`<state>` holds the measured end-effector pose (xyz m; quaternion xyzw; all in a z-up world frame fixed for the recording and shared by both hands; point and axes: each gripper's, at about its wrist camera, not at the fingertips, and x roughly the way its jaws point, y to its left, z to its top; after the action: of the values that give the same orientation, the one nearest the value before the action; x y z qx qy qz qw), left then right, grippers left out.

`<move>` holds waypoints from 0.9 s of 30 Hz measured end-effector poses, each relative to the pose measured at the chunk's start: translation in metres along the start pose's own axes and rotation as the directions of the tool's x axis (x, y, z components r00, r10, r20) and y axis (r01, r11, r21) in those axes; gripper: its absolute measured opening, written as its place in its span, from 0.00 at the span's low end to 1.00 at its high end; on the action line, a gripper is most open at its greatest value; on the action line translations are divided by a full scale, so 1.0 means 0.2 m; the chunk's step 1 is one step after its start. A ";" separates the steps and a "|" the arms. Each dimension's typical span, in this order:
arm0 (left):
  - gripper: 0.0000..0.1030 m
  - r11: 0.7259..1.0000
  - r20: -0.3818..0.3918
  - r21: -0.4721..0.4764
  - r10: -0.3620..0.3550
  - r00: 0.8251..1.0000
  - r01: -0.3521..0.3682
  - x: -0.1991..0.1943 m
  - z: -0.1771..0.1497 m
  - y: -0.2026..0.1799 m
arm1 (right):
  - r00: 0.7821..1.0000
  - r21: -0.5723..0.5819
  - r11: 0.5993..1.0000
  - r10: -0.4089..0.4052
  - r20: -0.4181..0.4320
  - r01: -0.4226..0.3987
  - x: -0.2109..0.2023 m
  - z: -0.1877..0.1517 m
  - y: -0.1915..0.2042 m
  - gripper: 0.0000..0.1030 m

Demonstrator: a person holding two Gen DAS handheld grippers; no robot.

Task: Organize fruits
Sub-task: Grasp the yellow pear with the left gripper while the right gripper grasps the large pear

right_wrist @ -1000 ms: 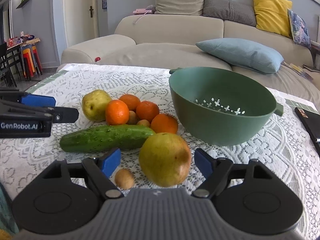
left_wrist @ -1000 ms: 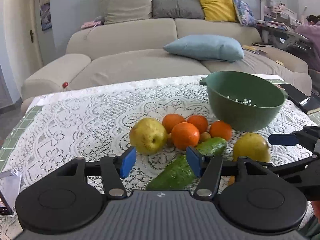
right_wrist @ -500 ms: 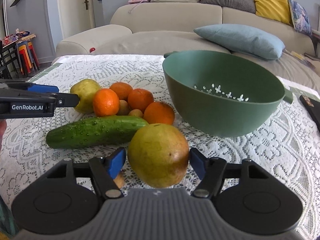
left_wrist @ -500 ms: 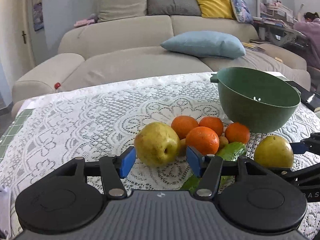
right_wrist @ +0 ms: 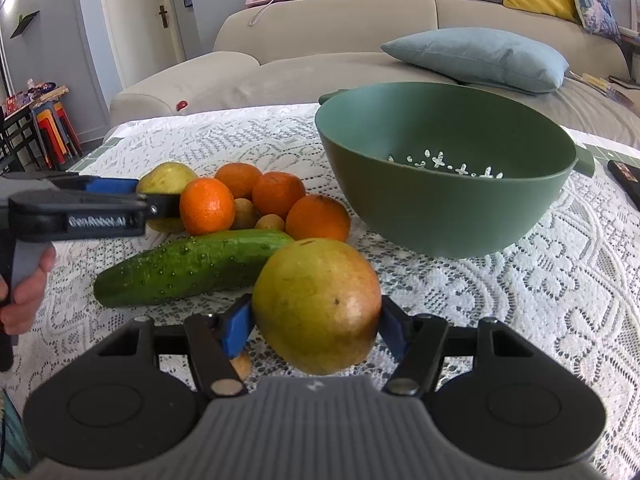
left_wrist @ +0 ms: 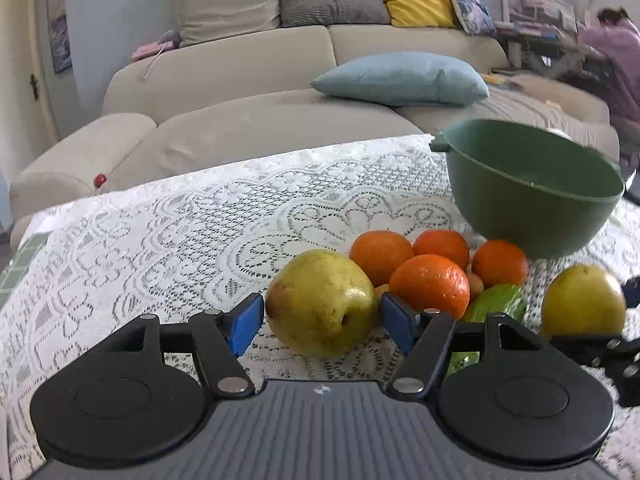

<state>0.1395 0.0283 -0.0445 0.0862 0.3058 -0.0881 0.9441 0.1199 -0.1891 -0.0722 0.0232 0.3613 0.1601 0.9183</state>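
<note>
A heap of fruit lies on the lace tablecloth: several oranges point(left_wrist: 428, 286), small brown fruits point(right_wrist: 244, 214), a cucumber point(right_wrist: 192, 266) and two yellow-green pears. My left gripper point(left_wrist: 322, 322) is open with its blue pads on either side of the left pear point(left_wrist: 320, 302), which rests on the cloth. My right gripper point(right_wrist: 316, 326) is shut on the right pear point(right_wrist: 316, 304), pads touching both sides. That pear also shows in the left wrist view point(left_wrist: 582, 300). The green colander bowl point(right_wrist: 448, 200) stands empty behind it.
A small brown fruit point(right_wrist: 242, 364) lies under my right gripper's left finger. A beige sofa with cushions point(left_wrist: 400, 76) is beyond the table's far edge. A dark flat object point(right_wrist: 624, 176) lies at the table's right edge.
Both grippers moved forward and lower. The left pear now sits between the left pads. The right pads have closed from a wide gap onto the right pear.
</note>
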 end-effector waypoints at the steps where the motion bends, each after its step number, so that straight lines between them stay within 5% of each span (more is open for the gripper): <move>1: 0.77 1.000 0.006 0.006 0.005 1.000 -0.005 0.00 0.00 0.00 | 1.000 0.002 1.000 0.000 0.000 0.000 0.00 0.00 0.00 0.62; 18: 0.71 0.998 0.005 -0.064 -0.001 1.000 0.001 -0.07 -0.05 0.04 | 1.000 -0.002 1.000 -0.008 0.018 0.008 -0.01 -0.01 0.00 0.61; 27: 0.77 0.996 0.016 -0.088 0.010 1.000 -0.009 -0.10 -0.09 0.06 | 1.000 0.002 1.000 -0.008 0.001 0.008 0.01 -0.02 0.01 0.61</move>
<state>0.1160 0.0454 -0.0456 0.0453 0.3012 -0.0710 0.9498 0.1182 -0.1874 -0.0765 0.0229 0.3610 0.1562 0.9191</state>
